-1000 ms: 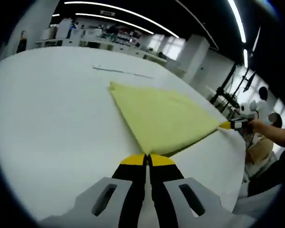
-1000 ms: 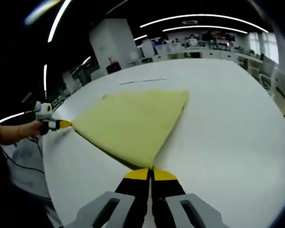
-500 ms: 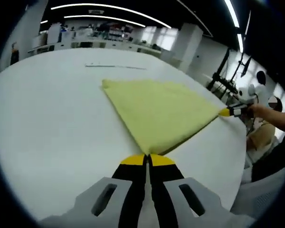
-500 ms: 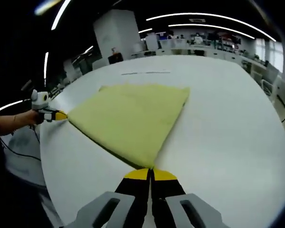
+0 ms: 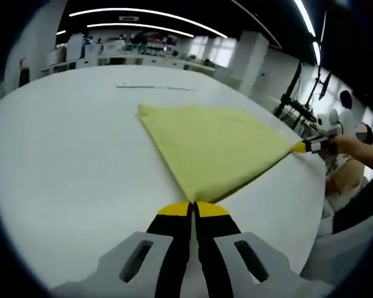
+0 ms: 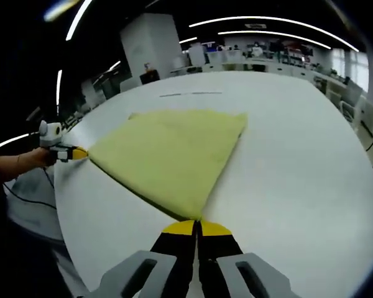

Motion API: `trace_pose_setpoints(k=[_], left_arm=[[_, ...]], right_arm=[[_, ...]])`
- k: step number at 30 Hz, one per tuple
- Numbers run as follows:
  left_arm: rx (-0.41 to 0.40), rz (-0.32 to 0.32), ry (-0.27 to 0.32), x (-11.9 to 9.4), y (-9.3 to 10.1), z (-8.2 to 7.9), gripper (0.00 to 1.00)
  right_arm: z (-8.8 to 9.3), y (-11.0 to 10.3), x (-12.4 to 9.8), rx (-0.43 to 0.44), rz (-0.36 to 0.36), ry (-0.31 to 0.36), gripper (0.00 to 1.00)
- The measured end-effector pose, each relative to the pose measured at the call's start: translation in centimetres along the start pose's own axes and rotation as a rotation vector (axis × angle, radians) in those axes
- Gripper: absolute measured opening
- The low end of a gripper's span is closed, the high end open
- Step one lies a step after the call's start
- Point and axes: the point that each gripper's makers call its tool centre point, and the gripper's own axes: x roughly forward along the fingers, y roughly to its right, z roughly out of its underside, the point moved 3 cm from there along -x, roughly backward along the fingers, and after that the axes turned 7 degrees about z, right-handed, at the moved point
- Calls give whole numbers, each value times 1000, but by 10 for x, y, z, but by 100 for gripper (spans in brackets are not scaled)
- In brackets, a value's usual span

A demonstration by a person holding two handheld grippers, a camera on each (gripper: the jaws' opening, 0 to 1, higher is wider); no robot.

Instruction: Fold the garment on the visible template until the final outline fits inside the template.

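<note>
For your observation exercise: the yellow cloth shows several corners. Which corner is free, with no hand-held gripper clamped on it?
The far corner of the yellow cloth, lying flat on the white table. The other two are pinched: one by the left hand-held gripper, one by the right.

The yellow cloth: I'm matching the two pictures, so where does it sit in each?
Left gripper view: the yellow cloth spreads from centre towards the right, one corner at this view's claw.
Right gripper view: the cloth spreads from centre towards the left.
Shared landmark: the thin dark line on the white table beyond it.
</note>
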Motion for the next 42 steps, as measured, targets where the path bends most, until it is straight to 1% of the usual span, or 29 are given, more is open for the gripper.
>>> trace_pose_setpoints(k=[3, 6, 11, 14, 17, 19, 23, 25, 27, 30, 31, 32, 34, 35, 37, 39, 41, 42], left_arm=[[-8, -1, 3, -2, 1, 2, 0], [2, -7, 2, -3, 2, 3, 0], [-6, -17, 10, -4, 3, 5, 0], [-9, -25, 2, -5, 4, 6, 0], [-25, -38, -3, -6, 4, 7, 2], [-39, -56, 7, -7, 3, 6, 6], [-59, -74, 24, -10, 4, 3, 13], [-100, -91, 27, -12, 3, 1, 20], [-94, -101, 40, -14, 3, -2, 30], [-79, -105, 58, -16, 5, -11, 40], [-76, -104, 68, -17, 7, -15, 43], [-70, -105, 75, -18, 8, -19, 47], [-37, -114, 96, -21, 9, -28, 55], [-30, -114, 101, -22, 11, -31, 61], [-15, -110, 117, -25, 15, -39, 69], [4, -101, 127, -28, 20, -44, 78], [22, -93, 137, -31, 26, -49, 86], [24, -83, 150, -33, 29, -52, 88]], right_arm=[[2, -2, -2, -2, -1, 0, 0], [3, -3, -3, -8, -2, -1, 0], [5, -4, -4, 11, 0, 16, 0], [3, -4, -4, 12, 7, 24, 0], [2, -5, -3, 12, 17, 31, 0], [0, -6, -2, 10, 25, 33, 0], [-9, -13, -3, -2, 22, 52, 18], [-15, -15, -3, -6, 29, 69, 27], [-21, -19, -4, 7, 20, 80, 37], [-32, -31, -9, -5, -11, 109, 49], [-35, -34, -10, -6, -18, 116, 54], [-38, -37, -12, -7, -26, 124, 60], [-47, -44, -16, -2, -40, 147, 69], [-52, -48, -20, 9, -52, 162, 74], [-60, -54, -26, 36, -75, 182, 79], [-69, -59, -33, 37, -90, 214, 83], [-73, -62, -39, 34, -93, 224, 88], [-77, -64, -42, 30, -96, 232, 90]])
